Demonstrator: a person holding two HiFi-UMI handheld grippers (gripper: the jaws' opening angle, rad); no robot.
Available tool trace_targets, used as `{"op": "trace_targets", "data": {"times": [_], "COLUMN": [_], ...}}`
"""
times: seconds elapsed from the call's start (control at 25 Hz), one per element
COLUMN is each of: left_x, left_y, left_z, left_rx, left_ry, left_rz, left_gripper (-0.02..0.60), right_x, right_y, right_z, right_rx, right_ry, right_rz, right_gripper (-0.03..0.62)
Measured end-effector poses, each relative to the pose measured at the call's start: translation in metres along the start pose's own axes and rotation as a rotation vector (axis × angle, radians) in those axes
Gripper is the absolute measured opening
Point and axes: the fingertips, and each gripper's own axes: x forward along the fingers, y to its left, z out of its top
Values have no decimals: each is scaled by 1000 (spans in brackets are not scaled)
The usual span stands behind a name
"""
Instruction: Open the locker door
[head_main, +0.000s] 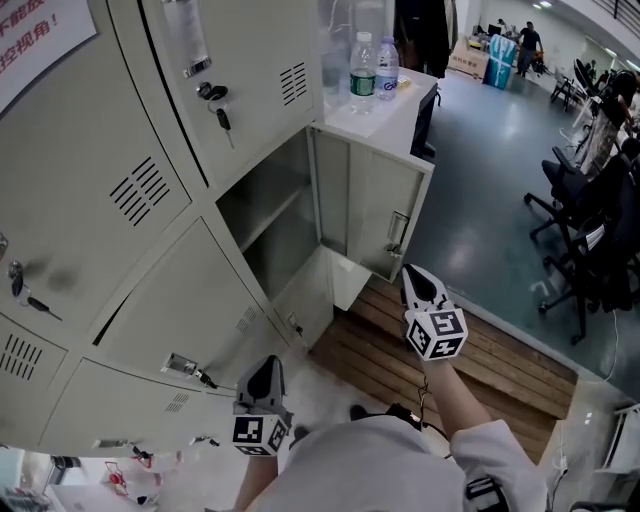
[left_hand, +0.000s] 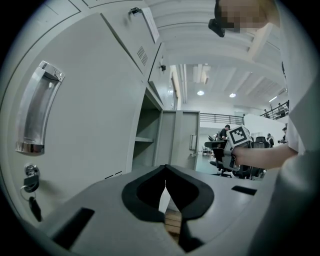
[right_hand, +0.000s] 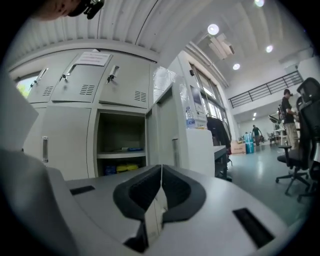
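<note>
The grey locker door (head_main: 372, 205) stands swung open, its handle (head_main: 397, 233) facing outward, and it uncovers a compartment (head_main: 270, 215) with one shelf. My right gripper (head_main: 412, 272) hovers just below the door's lower outer corner, shut with nothing in it. In the right gripper view its jaws (right_hand: 161, 172) meet, facing the open compartment (right_hand: 120, 145) and the door (right_hand: 167, 140) edge-on. My left gripper (head_main: 265, 362) sits lower, beside a closed locker, shut and empty. Its own view shows the jaws (left_hand: 165, 180) closed and the open door (left_hand: 182, 137) ahead.
Two water bottles (head_main: 362, 68) stand on the white cabinet top right of the lockers. A wooden pallet (head_main: 470, 360) lies on the floor under my right arm. Office chairs (head_main: 590, 230) stand at the right. Keys (head_main: 220, 105) hang from closed lockers; a chrome handle (left_hand: 37, 107) is near my left gripper.
</note>
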Motion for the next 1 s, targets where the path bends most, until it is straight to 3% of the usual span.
{"op": "trace_targets", "data": {"times": [0.24,0.56,1.0], "left_x": [-1,-5,-20], "left_y": [0,6,25], "left_z": [-2,1,6], "left_rx": [-4,2,-3], "left_ry": [6,-2,-35], "left_rz": [0,22,91], "left_gripper": [3,3,3], "right_x": [-1,-3,-20], "right_y": [28,92,159], "right_z": [-3,-6,-33], "right_rx": [21,46,34], "right_ry": [-14,-62,-13], "right_rz": [52,218,366], "right_gripper": [15,12,12]}}
